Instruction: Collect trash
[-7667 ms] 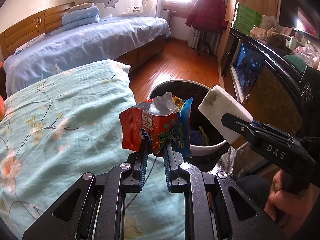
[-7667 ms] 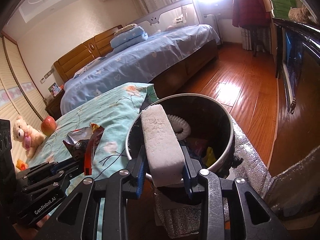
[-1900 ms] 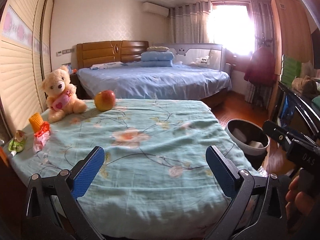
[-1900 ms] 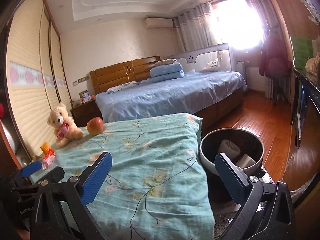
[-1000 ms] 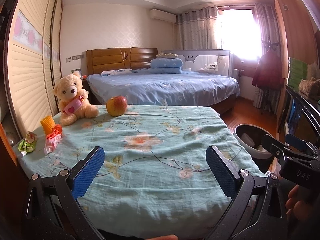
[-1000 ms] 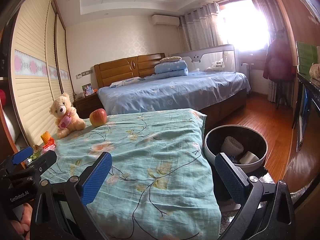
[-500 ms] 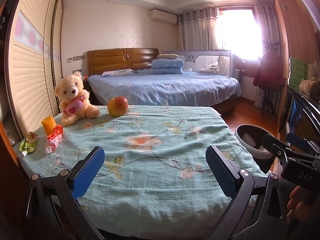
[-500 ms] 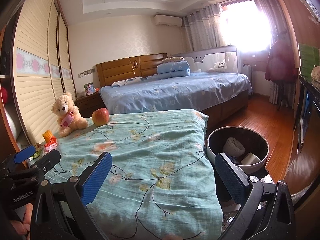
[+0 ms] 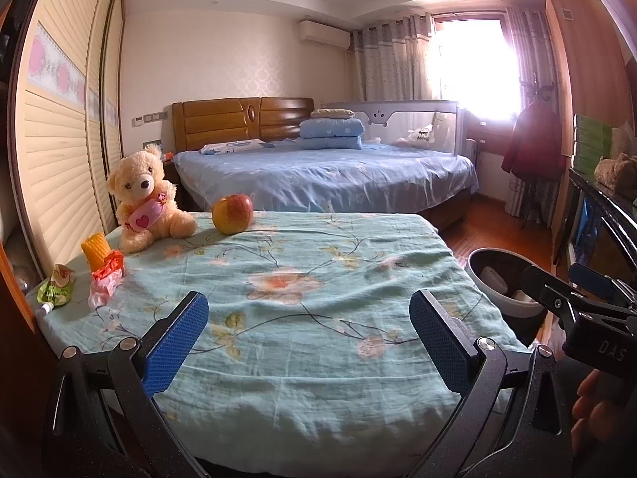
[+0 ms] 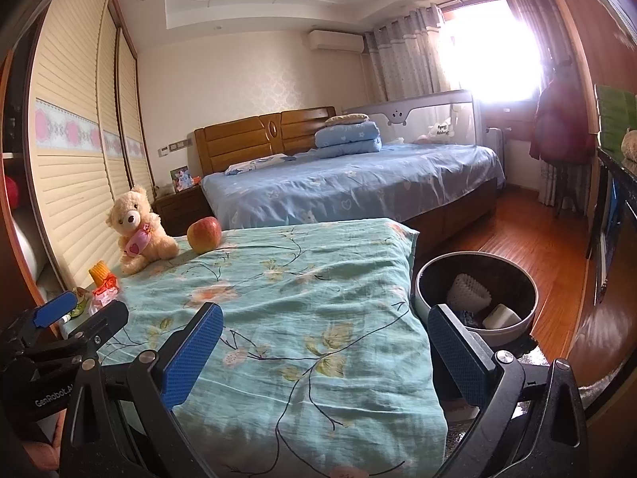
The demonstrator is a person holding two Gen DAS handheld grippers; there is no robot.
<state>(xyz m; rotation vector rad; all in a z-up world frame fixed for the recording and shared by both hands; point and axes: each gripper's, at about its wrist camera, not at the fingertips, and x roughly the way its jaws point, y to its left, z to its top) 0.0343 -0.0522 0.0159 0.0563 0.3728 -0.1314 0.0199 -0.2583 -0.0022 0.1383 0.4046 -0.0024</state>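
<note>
My left gripper (image 9: 316,338) is open and empty, held back from the near edge of the teal floral bedspread (image 9: 302,279). My right gripper (image 10: 324,352) is also open and empty, over the same bedspread (image 10: 302,286). The round trash bin (image 10: 422,283) stands on the floor right of the bed, holding a white foam block (image 10: 501,316) and a ribbed white piece (image 10: 467,292). It also shows in the left wrist view (image 9: 477,279). A red-and-white wrapper (image 9: 105,277) and a green pouch (image 9: 55,288) lie at the bed's left edge.
A teddy bear (image 9: 145,199), an apple (image 9: 232,214) and a yellow corn-shaped item (image 9: 94,250) sit on the bedspread's far left. A blue bed (image 9: 326,171) stands behind. A dark cabinet (image 9: 605,215) lines the right side, with wood floor (image 10: 517,239) between.
Since 7.7 s ago both grippers let go of the snack bag and the foam block at the bin and opened. Over the last second both views drew back slightly.
</note>
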